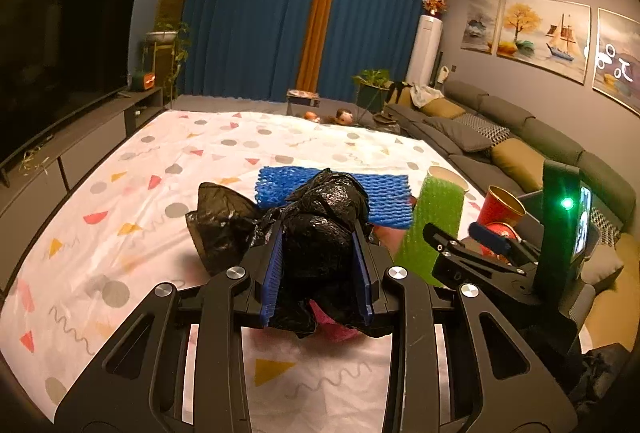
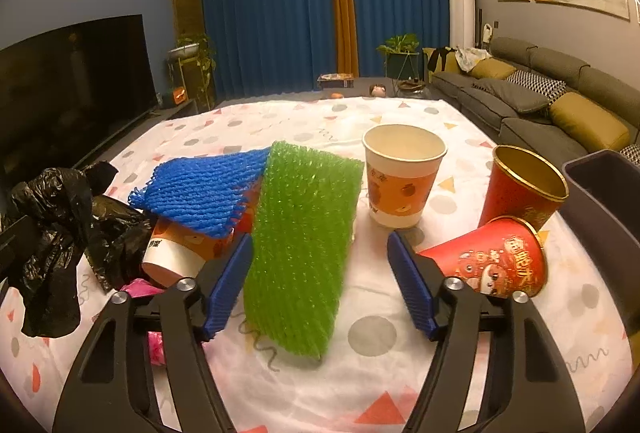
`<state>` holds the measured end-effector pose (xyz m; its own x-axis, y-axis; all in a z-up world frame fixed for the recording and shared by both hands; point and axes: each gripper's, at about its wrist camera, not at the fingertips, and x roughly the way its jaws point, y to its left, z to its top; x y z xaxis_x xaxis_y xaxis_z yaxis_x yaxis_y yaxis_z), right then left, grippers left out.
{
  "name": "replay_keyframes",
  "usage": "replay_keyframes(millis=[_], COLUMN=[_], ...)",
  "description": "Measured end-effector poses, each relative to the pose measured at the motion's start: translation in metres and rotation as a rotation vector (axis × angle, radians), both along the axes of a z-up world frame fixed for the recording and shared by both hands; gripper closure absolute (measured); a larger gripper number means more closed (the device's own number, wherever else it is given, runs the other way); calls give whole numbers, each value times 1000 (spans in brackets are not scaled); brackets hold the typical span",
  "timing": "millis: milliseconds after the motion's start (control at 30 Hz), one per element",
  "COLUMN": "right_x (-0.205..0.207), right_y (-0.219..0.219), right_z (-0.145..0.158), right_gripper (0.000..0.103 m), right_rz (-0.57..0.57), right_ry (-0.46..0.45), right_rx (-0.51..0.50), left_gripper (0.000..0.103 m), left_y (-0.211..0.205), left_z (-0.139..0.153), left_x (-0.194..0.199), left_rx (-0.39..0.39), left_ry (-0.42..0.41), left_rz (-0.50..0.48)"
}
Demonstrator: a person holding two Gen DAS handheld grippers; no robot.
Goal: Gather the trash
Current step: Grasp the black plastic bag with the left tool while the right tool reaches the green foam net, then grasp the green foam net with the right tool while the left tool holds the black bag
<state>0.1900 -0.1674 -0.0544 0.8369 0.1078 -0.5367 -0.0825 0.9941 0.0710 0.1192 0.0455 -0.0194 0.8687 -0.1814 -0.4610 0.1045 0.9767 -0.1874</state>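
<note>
My left gripper [image 1: 320,233] is shut on a crumpled black plastic bag [image 1: 316,233], held above the patterned cloth; the bag also shows in the right wrist view [image 2: 52,233] at far left. My right gripper [image 2: 320,245] is open, its jaws on either side of a green foam net [image 2: 300,245] that leans up from the cloth. A blue foam net [image 2: 200,189] lies over a tipped white-and-orange paper cup [image 2: 180,253]. An upright paper cup [image 2: 402,177] and two red cups [image 2: 520,189] [image 2: 492,261] stand or lie at right. Pink trash [image 2: 154,341] lies under the left finger.
A dark bin's rim [image 2: 600,193] stands at the right edge of the clothed table [image 2: 304,121]. A grey sofa [image 2: 532,93] runs along the right wall, and a TV [image 2: 76,85] on a low cabinet along the left. Blue curtains hang at the back.
</note>
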Motion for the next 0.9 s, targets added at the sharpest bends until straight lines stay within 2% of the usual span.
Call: replay_keyframes(millis=[33,300,367,733,900], right_x=[2,-1,-9,-64,-88], right_y=[1,5,5,1,1], right_z=[-2,-4,1,47,63], right_gripper=[41,81,85,87,87], right_rz=[3,17,15,40,87], right_ry=[10,43,24,-99,-138], right_rx=[8,59,49,41,30], left_gripper=[72,72,72,72,72], left_y=[0,6,8,11,3], left_z=[0,0,2,23,27], left_x=[1,10,8,-15,-25], left_rx=[-1,-14,-10,24,-9], left_ry=[1,6,3,-42,-52], left_rz=[-4,-60,-71,-77,-66])
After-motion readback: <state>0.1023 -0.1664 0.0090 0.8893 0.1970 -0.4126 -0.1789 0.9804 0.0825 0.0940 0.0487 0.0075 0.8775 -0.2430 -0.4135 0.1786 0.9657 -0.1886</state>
